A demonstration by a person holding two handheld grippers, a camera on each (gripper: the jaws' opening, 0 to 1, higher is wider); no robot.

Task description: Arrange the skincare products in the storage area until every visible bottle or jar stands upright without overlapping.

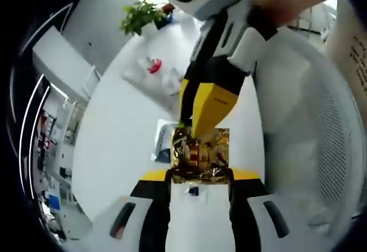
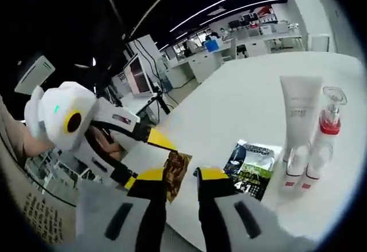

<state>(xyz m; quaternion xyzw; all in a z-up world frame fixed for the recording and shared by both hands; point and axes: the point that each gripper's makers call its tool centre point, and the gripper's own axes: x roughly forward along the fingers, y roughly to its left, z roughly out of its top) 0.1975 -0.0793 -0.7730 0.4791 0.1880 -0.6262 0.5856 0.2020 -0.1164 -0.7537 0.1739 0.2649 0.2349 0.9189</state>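
A white table [image 2: 241, 97] is spreading across the middle of the right gripper view and the centre-left of the left gripper view. At the right of the left gripper view a white mesh chair [image 1: 321, 149] is curving down the frame. At upper left there a plant [image 1: 140, 16] is standing at the table's far edge.

In the right gripper view, right of centre, a white tube [image 2: 299, 111] is standing upright, with a clear red-collared bottle [image 2: 329, 120] just beside it and two small white bottles [image 2: 303, 172] in front; all are upright. A dark green sachet [image 2: 252, 166] is lying flat, low and right of centre.

A gold-brown sachet [image 1: 200, 156] is sitting low at centre of the left gripper view, pinched at its sides between the left gripper [image 1: 200, 174]'s jaws. The right gripper [image 1: 198, 117] is reaching down from the upper right there and closing on the sachet's top edge. In the right gripper view that sachet [image 2: 176, 174] is sitting between the right gripper [image 2: 182, 177]'s narrowly parted jaws, with the left gripper [image 2: 132, 140] coming in from the left.
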